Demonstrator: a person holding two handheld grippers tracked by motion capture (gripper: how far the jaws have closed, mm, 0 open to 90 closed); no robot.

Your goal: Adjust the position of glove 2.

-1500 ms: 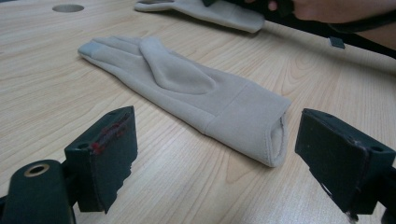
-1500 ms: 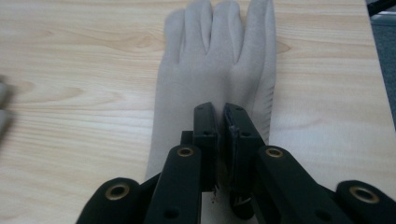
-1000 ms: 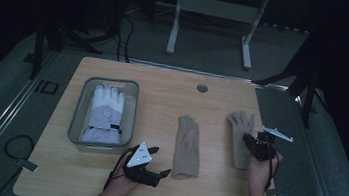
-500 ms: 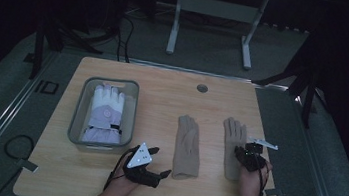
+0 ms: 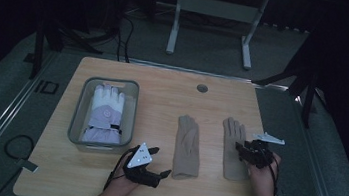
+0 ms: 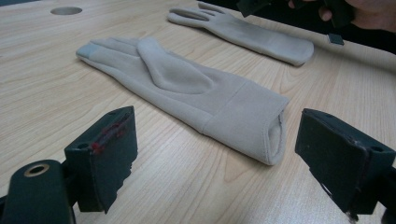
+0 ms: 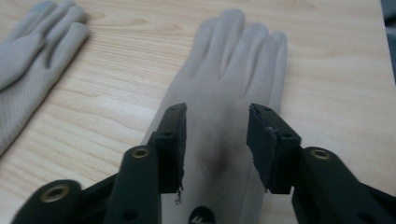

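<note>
Drawing back toward the person's edge of the table, the right gripper [image 5: 250,152] now sits over the wrist end of the right-hand beige glove [image 5: 234,148] — a second ago it was farther out and to the right, with that glove lying crooked beneath it. The glove has come along with it and now lies straight, fingers pointing away, parallel to the left-hand beige glove [image 5: 187,147]. Judging by that, the pair is being laid out side by side, and the straightening looks nearly done.

Right gripper view: jaws parted, one to each side of the glove's palm [image 7: 224,135], hovering just above the fabric — nothing pinched between them.

Left gripper [image 5: 152,163] unchanged, resting near the front edge, jaws spread wide. Left gripper view: the cuff of the nearer glove [image 6: 187,93] lies just ahead, between the jaws' line but untouched.

Grey bin [image 5: 77,116] at left holds a white-and-lilac ski glove [image 5: 104,112], well apart from both grippers.
</note>
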